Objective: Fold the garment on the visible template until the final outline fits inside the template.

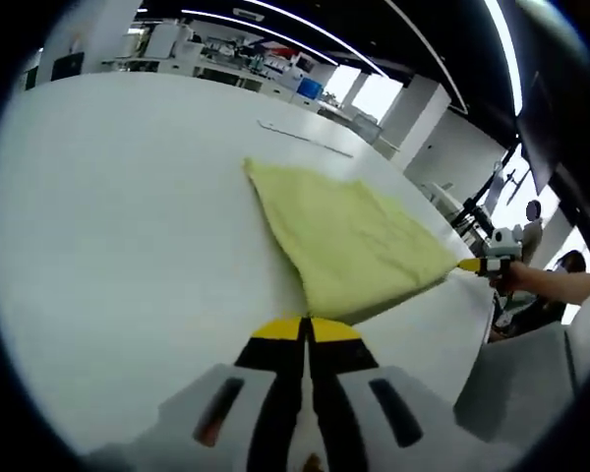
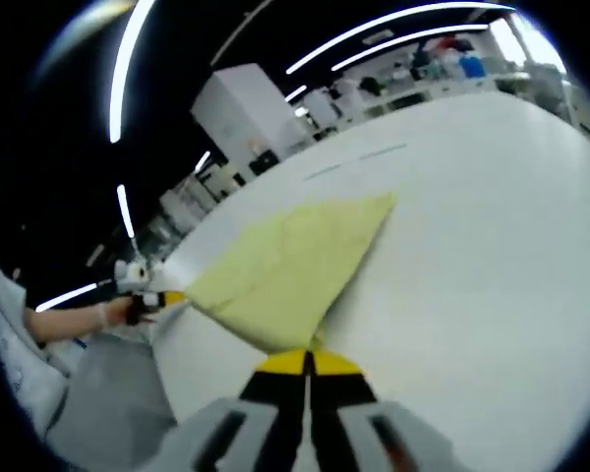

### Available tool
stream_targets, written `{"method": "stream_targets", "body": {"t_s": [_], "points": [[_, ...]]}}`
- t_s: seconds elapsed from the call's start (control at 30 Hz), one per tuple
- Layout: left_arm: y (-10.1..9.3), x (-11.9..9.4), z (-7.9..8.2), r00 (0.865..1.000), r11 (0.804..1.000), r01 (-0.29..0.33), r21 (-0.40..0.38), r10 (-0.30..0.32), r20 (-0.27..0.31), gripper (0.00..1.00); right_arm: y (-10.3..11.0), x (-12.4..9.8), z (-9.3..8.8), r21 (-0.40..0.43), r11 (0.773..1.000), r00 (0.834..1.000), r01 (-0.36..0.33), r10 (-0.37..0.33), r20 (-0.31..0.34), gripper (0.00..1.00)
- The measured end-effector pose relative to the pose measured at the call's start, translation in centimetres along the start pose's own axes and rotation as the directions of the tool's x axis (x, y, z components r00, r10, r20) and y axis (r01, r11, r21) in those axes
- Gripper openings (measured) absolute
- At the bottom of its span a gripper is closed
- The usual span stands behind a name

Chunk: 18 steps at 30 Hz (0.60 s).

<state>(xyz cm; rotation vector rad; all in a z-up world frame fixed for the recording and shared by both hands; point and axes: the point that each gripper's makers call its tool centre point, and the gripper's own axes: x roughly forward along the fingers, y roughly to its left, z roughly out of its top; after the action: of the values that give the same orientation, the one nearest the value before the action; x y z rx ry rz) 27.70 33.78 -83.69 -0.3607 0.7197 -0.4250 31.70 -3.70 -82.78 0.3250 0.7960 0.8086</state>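
Yellow cloth, the garment (image 1: 349,241), is lying flat on the white table (image 1: 128,226), folded into a roughly triangular shape. In the left gripper view its long axis is running from the jaws at the bottom up and away, with one pointed corner aiming toward the far side of the table and another corner stretching out to the right edge. The left gripper (image 1: 306,329) is sitting with its yellow-tipped jaws pressed together on the garment's near corner. At the right edge of that view the right gripper (image 1: 477,265), held in a hand (image 1: 516,275), is pinching the other corner.

In the right gripper view the garment (image 2: 290,265) is tapering toward the right gripper (image 2: 308,362), whose jaws are closed on its tip, while the left gripper (image 2: 162,297) is clamping the far-left corner. A thin pale template line (image 2: 359,157) is lying beyond the garment.
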Motion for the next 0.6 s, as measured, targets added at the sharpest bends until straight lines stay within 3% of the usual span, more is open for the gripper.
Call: {"method": "stream_targets", "body": {"t_s": [0.17, 0.23, 0.43, 0.57, 0.6], "points": [[0.3, -0.1, -0.4, 1.000, 1.000, -0.012, -0.013, 0.011, -0.009, 0.00, -0.1, 0.0, -0.1, 0.005, 1.000, 1.000, 0.007, -0.007, -0.002, 0.00], [0.7, 0.0, -0.9, 1.000, 0.998, -0.016, -0.055, 0.015, -0.023, 0.00, 0.0, -0.1, -0.4, 0.001, 1.000, 1.000, 0.008, -0.008, -0.015, 0.00], [0.4, -0.5, -1.1, 1.000, 0.999, -0.009, -0.039, 0.008, -0.029, 0.00, -0.3, -0.3, -0.9, 0.010, 1.000, 1.000, 0.021, -0.021, -0.018, 0.00], [1.3, -1.4, -1.5, 0.999, 0.997, -0.024, -0.069, 0.022, -0.029, 0.00, -1.0, -0.9, -1.1, 0.037, 0.999, 0.999, 0.036, -0.035, -0.012, 0.00], [1.5, -1.8, -1.7, 1.000, 0.996, -0.020, -0.082, 0.018, -0.025, 0.00, -0.3, -1.0, -1.0, 0.097, 0.995, 1.000, 0.000, -0.002, 0.015, 0.00]]}}
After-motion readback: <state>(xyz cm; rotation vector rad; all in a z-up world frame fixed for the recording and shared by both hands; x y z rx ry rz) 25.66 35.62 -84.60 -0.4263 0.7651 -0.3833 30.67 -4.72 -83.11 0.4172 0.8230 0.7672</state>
